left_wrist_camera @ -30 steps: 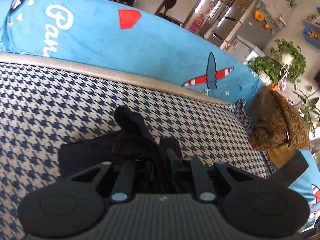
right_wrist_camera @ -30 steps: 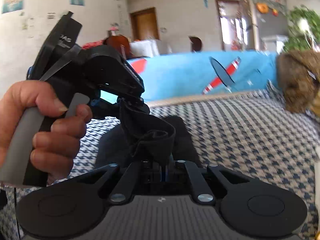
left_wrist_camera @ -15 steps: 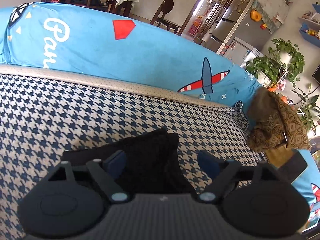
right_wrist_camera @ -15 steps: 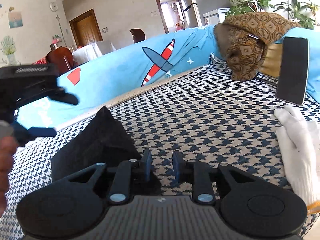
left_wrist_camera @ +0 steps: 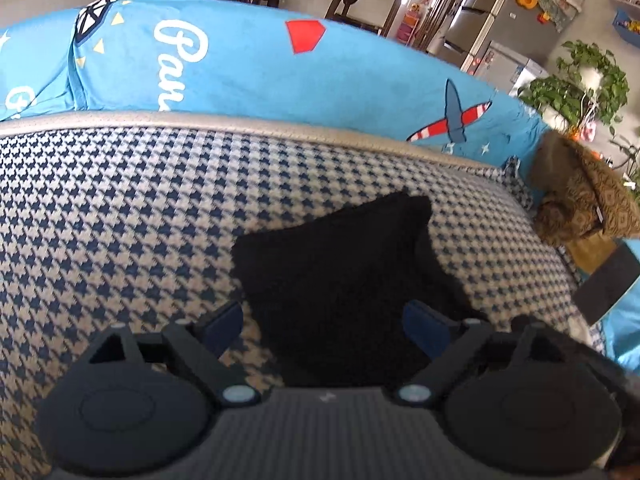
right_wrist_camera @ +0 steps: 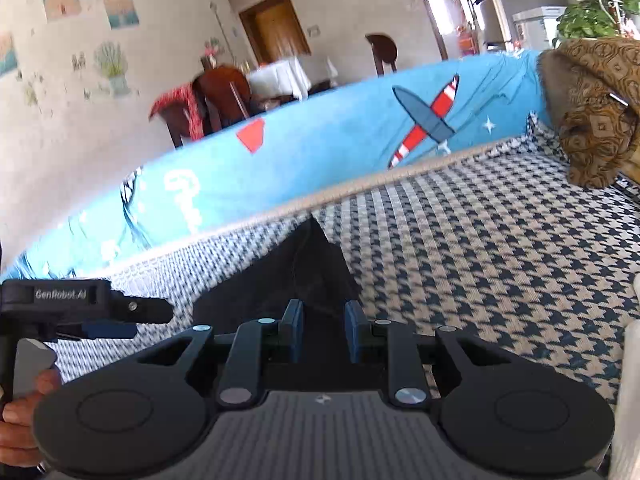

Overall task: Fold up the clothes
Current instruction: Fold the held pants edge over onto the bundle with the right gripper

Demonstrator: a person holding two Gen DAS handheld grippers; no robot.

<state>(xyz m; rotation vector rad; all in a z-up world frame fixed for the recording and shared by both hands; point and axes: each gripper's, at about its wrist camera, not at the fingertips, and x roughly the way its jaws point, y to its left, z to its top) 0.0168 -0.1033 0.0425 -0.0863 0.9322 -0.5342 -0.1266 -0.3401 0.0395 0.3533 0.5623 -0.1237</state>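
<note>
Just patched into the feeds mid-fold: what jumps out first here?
The black garment lies folded flat on the houndstooth cover, dark against the check, right in front of both tools. The left tool hangs wide open over its near edge; the right tool is open too, holding nothing. Behind runs a bright blue sofa back with a red-striped plane print.

Broad bare stretches of the houndstooth cover lie open to the left of and beyond the folded black garment, which sits low in the near middle. The far side is walled off by the blue backrest. At the far right a brown patterned bundle blocks the corner, with a dark phone propped just nearer than it
</note>
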